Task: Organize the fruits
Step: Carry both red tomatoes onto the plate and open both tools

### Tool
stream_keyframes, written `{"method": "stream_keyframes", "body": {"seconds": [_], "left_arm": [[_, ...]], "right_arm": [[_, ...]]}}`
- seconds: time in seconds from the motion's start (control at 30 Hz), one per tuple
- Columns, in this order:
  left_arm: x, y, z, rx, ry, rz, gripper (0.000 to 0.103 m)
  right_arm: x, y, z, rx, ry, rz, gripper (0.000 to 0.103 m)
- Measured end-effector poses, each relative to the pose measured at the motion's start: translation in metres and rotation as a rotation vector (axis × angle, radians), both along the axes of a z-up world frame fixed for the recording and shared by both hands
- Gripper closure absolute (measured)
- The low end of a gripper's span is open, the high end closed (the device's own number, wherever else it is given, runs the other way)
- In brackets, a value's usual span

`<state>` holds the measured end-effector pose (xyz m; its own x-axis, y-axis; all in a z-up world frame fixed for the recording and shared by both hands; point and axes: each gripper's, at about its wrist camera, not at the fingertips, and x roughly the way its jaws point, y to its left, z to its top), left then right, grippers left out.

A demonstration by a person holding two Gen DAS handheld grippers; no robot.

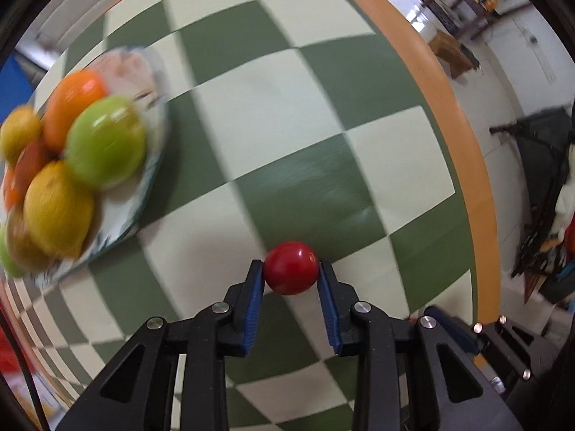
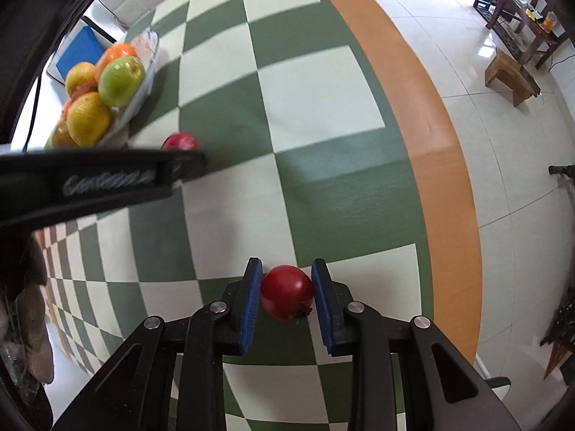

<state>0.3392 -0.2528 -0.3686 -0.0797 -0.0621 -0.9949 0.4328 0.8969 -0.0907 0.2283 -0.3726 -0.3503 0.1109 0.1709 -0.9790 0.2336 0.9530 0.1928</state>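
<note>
left gripper [image 1: 291, 269] grips a red fruit [image 1: 291, 267]; right gripper [image 2: 286, 285] grips another red fruit [image 2: 286, 292]. far left of both, a fruit plate [image 1: 151, 176].

The plate [image 1: 151, 176] sits on the worktop [image 1: 258, 100], far to the left in both views, piled with fruit. On it the apple [image 1: 106, 142] lies at the near right of the heap, an orange [image 1: 73, 102] behind it and a lemon [image 1: 57, 208] in front. One small round fruit [image 1: 291, 267] sits between the left tongs [image 1: 291, 269], to the right of the plate. A second small fruit [image 2: 286, 291] sits between the right tongs [image 2: 286, 289], nearer the worktop's right edge. A stool [image 2: 510, 75] stands on the floor [image 2: 449, 36] beyond that edge.
</note>
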Motion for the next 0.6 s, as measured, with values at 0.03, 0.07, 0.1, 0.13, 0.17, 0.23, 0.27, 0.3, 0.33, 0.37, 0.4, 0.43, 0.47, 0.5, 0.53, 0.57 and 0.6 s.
{"method": "stream_keyframes", "body": {"seconds": [0.03,0.07,0.1,0.13,0.17,0.23,0.27,0.3,0.33,0.37,0.4,0.43,0.47,0.5,0.53,0.57,0.6], "left_arm": [[0.001,0.012,0.006,-0.017,0.003,0.038,0.076],[0.003,0.022,0.011,-0.029,0.007,0.069,0.076],[0.006,0.035,0.018,-0.049,0.011,0.111,0.076],[0.008,0.048,0.024,-0.068,0.013,0.15,0.076],[0.006,0.062,0.029,-0.086,0.012,0.19,0.076],[0.009,0.093,0.043,-0.115,0.004,0.278,0.076],[0.011,0.113,0.053,-0.132,-0.003,0.33,0.076],[0.013,0.126,0.059,-0.138,-0.012,0.362,0.076],[0.015,0.14,0.064,-0.142,-0.018,0.394,0.076],[0.015,0.155,0.067,-0.147,-0.022,0.428,0.076],[0.016,0.174,0.07,-0.155,-0.028,0.472,0.076],[0.014,0.189,0.071,-0.161,-0.032,0.506,0.076],[0.016,0.2,0.071,-0.163,-0.034,0.54,0.076],[0.02,0.216,0.07,-0.174,-0.033,0.587,0.076],[0.024,0.231,0.069,-0.185,-0.027,0.637,0.076],[0.03,0.243,0.066,-0.191,-0.022,0.665,0.076],[0.035,0.256,0.063,-0.205,-0.015,0.712,0.076]], "right_arm": [[0.001,0.001,0.003,0.003,-0.005,0.002,0.072],[0.004,0.001,0.009,0.014,-0.021,-0.002,0.072],[0.005,0.002,0.013,0.021,-0.032,-0.002,0.072],[0.007,0.003,0.017,0.029,-0.041,-0.001,0.072],[0.01,0.005,0.024,0.052,-0.057,-0.002,0.072],[0.018,0.011,0.033,0.083,-0.077,0.003,0.072],[0.024,0.018,0.04,0.1,-0.094,0.013,0.072],[0.03,0.022,0.045,0.115,-0.108,0.021,0.072],[0.037,0.028,0.05,0.137,-0.12,0.034,0.072],[0.046,0.033,0.053,0.156,-0.126,0.044,0.072],[0.053,0.039,0.055,0.172,-0.133,0.051,0.072],[0.064,0.047,0.056,0.19,-0.14,0.067,0.072],[0.072,0.058,0.056,0.201,-0.144,0.08,0.072],[0.081,0.067,0.055,0.212,-0.15,0.087,0.072],[0.09,0.075,0.054,0.224,-0.155,0.094,0.072],[0.102,0.086,0.052,0.228,-0.161,0.112,0.072],[0.111,0.093,0.051,0.224,-0.167,0.123,0.072]]}}
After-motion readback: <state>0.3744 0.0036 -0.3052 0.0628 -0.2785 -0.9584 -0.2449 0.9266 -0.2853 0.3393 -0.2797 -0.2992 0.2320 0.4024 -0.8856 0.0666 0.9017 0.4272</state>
